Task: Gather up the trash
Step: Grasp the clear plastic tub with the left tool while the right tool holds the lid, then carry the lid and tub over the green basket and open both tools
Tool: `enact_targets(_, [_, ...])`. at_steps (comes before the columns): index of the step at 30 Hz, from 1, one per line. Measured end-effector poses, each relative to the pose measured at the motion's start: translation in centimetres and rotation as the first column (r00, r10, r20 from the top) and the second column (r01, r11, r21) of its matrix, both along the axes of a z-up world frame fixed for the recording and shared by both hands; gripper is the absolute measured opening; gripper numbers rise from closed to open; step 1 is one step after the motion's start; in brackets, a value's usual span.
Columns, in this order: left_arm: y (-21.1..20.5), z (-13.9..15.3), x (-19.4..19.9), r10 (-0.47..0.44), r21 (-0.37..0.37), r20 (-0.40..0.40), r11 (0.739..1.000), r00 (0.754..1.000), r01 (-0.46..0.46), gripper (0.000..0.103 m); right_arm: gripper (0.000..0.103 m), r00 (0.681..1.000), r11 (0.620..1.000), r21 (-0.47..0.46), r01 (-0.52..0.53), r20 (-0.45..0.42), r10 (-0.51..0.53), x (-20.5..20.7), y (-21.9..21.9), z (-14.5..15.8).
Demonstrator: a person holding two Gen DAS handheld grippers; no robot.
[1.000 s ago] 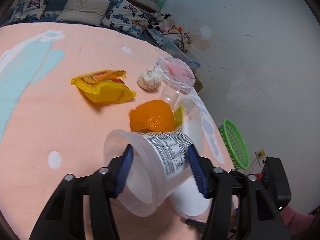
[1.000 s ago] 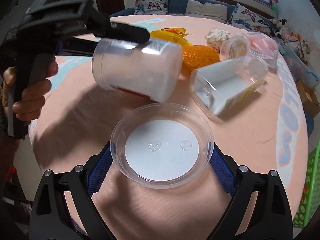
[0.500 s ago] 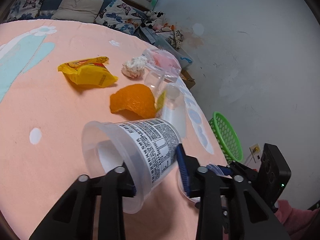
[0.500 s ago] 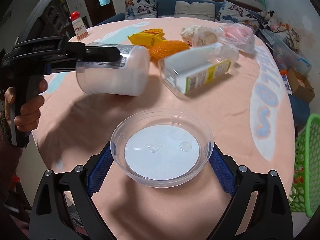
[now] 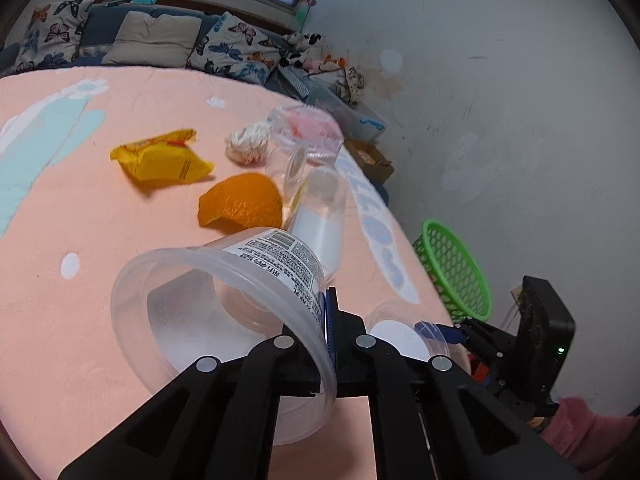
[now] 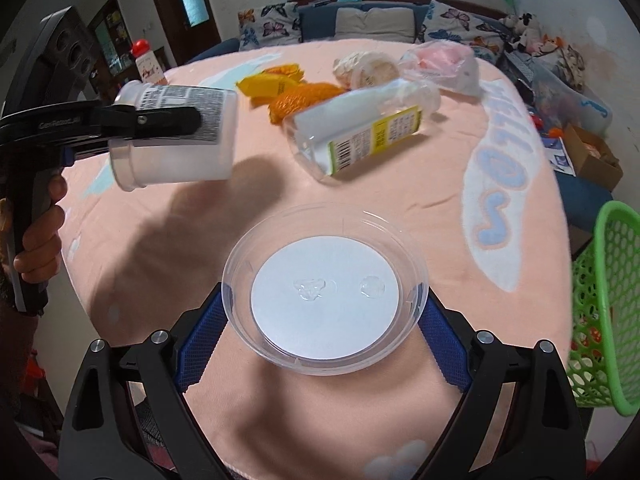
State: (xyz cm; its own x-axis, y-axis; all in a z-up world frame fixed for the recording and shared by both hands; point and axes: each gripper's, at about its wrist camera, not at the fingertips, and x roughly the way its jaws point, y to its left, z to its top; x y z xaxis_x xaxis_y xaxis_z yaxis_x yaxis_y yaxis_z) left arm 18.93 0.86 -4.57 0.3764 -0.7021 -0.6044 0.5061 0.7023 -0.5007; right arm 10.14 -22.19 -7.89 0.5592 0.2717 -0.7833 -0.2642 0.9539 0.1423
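My left gripper [image 5: 316, 328] is shut on the wall of a clear plastic tub [image 5: 224, 300] with a printed label, held above the table; one finger is inside it. The tub also shows in the right wrist view [image 6: 176, 136]. My right gripper [image 6: 324, 320] is shut on a clear round lid [image 6: 324, 288], held flat above the table's near edge. On the pink cloth lie an orange peel [image 5: 244, 204], a yellow wrapper [image 5: 160, 160], a clear bottle [image 6: 360, 128], a crumpled tissue [image 5: 246, 146] and a pink bag [image 5: 308, 132].
A green mesh basket [image 6: 604, 304] stands on the floor to the right of the round table [image 6: 440, 208]; it also shows in the left wrist view [image 5: 452, 268]. A cardboard box and bins sit by the wall. A sofa with cushions is behind.
My left gripper's grip has shifted from spanning the tub's outside to pinching its wall, and the tub has lifted and tilted. My right gripper has drawn back with the lid toward the table edge.
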Motion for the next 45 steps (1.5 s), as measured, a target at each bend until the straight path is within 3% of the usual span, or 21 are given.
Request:
enact_targets(9, [-3.2,4.2,-1.2,-0.044,-0.035,0.07,0.998,0.997,0.047,0.003,0.09,0.989,0.991,0.045,0.128,0.063,-0.131,-1.3,-6.2,3.2])
enact_targets(15, [-8.6,6.1,-1.5,-0.12,-0.028,0.098,0.992,0.988,0.124,0.003,0.09,0.951,0.957,0.045,0.287,0.104,-0.291,-2.4,-13.8,5.1])
enact_targets(21, [-15.0,7.1,-1.5,-0.192,-0.024,0.108,0.98,0.975,0.195,0.003,0.09,0.89,0.892,0.052,0.449,0.066,-0.452,-3.0,-22.5,4.7])
enact_targets(26, [-20.0,7.2,-1.3,-0.243,-0.009,0.1,0.969,0.965,0.245,0.003,0.091,0.854,0.848,0.104,0.52,-0.02,-0.521,-3.1,-27.9,2.5])
enact_targets(34, [-26.8,7.6,-1.2,-0.317,0.036,0.084,0.949,0.945,0.315,0.003,0.092,0.841,0.826,0.16,0.541,-0.085,-0.534,-3.4,-31.2,-0.1])
enact_targets(45, [-36.3,6.6,-2.0,-0.437,0.109,0.043,0.896,0.898,0.431,0.003,0.092,0.816,0.799,0.179,0.574,-0.038,-0.577,-7.3,-34.0,1.1])
